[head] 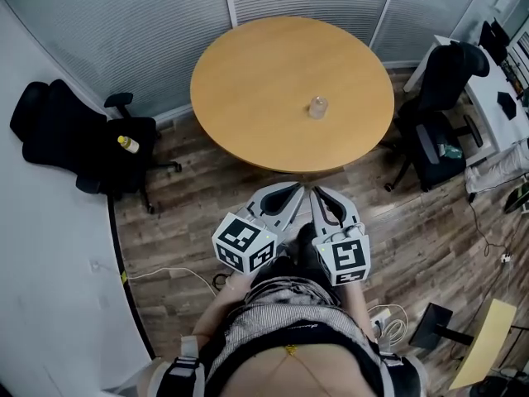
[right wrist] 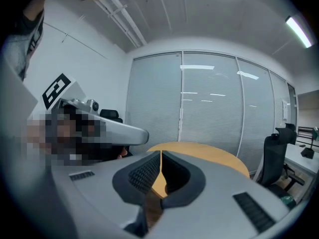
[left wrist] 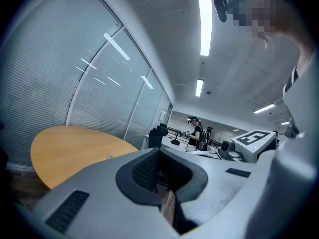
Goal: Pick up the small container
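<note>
Person standing at the edge of a round wooden table [head: 289, 89], a gripper in each hand, both held low in front of the body and pointing toward the tabletop. Left gripper [head: 293, 188]: jaws brought together at the tips, nothing between them; its marker cube [head: 244, 242] sits nearest the person. Right gripper [head: 316, 190]: jaws fully closed, pad against pad, likewise empty; its marker cube [head: 349, 259] lies just beside the left one. The two grippers lie side by side, their tips close together at the table's near rim. Small container [head: 318, 107]: clear, upright, standing alone on the table right of centre, well apart from both grippers and touched by neither. Surroundings: black office chair [head: 74, 139] to the left of the table, a yellow bottle [head: 128, 145] lying on its seat; second black chair [head: 442, 114] to the right, beside a white desk [head: 488, 98]; wall of closed blinds [head: 149, 31] behind the table; wood-plank floor [head: 182, 222] with a white cable [head: 165, 273] trailing near the person's feet.
</note>
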Demonstrator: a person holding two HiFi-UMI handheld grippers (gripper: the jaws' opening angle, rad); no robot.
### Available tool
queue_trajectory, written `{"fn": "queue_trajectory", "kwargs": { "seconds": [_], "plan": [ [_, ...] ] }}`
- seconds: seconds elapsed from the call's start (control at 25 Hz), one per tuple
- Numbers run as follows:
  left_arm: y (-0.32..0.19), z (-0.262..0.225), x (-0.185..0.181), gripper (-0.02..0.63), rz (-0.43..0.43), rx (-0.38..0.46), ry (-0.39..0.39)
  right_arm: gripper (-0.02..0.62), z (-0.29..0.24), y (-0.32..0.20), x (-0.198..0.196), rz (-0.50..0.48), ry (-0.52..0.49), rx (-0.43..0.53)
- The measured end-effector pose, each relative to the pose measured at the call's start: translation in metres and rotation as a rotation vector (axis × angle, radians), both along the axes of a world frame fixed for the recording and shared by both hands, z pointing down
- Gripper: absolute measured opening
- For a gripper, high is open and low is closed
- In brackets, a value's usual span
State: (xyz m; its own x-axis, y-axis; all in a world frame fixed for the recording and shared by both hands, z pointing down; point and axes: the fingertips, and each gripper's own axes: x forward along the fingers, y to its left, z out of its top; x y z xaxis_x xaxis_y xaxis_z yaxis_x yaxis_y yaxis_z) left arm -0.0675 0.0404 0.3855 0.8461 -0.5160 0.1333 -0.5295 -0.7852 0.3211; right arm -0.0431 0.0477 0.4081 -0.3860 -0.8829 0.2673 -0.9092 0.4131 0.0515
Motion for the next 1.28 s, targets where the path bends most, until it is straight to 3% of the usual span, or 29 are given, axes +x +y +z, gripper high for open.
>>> {"fn": "queue_trajectory", "kwargs": {
  "seconds": [0.4, 1.28],
  "plan": [
    [-0.041, -0.005, -0.004, 0.006, -0.077, 0.007, 0.007, 0.025, -0.006, -0.038, -0.006, -0.084, -0.028, 0.010],
    [-0.133, -0.014, 0.055, 0.006, -0.159, 0.009, -0.010, 0.025, -0.018, -0.145, 0.049, -0.181, -0.058, 0.037]
  ]
}}
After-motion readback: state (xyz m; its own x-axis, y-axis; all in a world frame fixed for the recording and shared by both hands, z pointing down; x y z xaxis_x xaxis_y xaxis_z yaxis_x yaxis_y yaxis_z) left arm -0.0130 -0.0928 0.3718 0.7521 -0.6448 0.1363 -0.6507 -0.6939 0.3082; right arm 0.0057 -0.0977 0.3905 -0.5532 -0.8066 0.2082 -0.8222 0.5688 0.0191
